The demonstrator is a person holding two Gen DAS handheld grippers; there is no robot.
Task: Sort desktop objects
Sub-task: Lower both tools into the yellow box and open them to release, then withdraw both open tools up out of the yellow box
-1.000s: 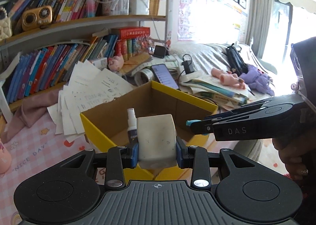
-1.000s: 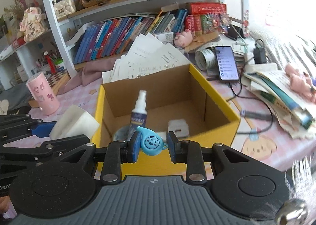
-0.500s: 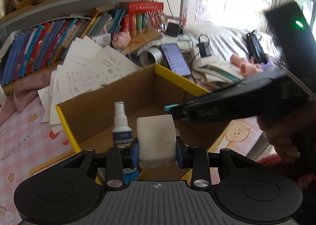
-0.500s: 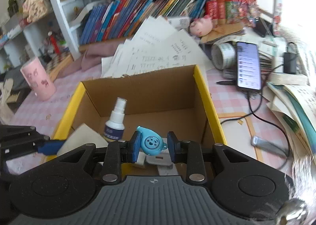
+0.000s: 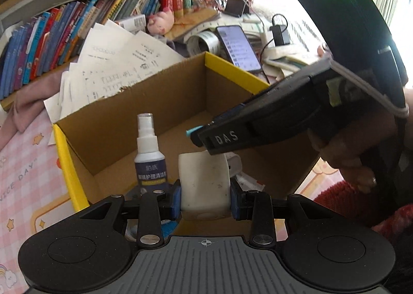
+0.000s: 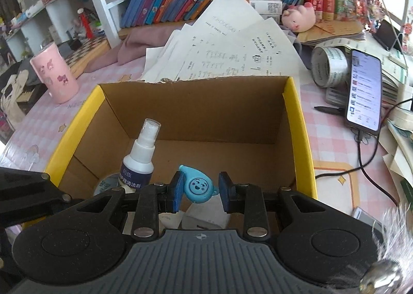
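The cardboard box [image 6: 196, 111] sits open on the bench [image 6: 327, 144], its near wall hidden behind both tools and the items on its floor hard to make out beside the upright spray bottle [image 6: 140, 157]. Over it, the left hand-held gripper [image 5: 205, 197] clamps a white block [image 5: 204, 185], its base cut off. The right hand-held gripper [image 6: 198, 192] pinches a small blue whistle [image 6: 197, 187].

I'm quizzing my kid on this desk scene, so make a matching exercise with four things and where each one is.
Things:
1. white rectangular block
2. blue teardrop smiley whistle
3. white spray bottle with dark label
4. pink patterned cup

Places:
A. standing in the cardboard box
B. in the right gripper
C. on the desk, left of the box
D. in the left gripper

Pairs: 1-D, 2-B, 3-A, 4-C
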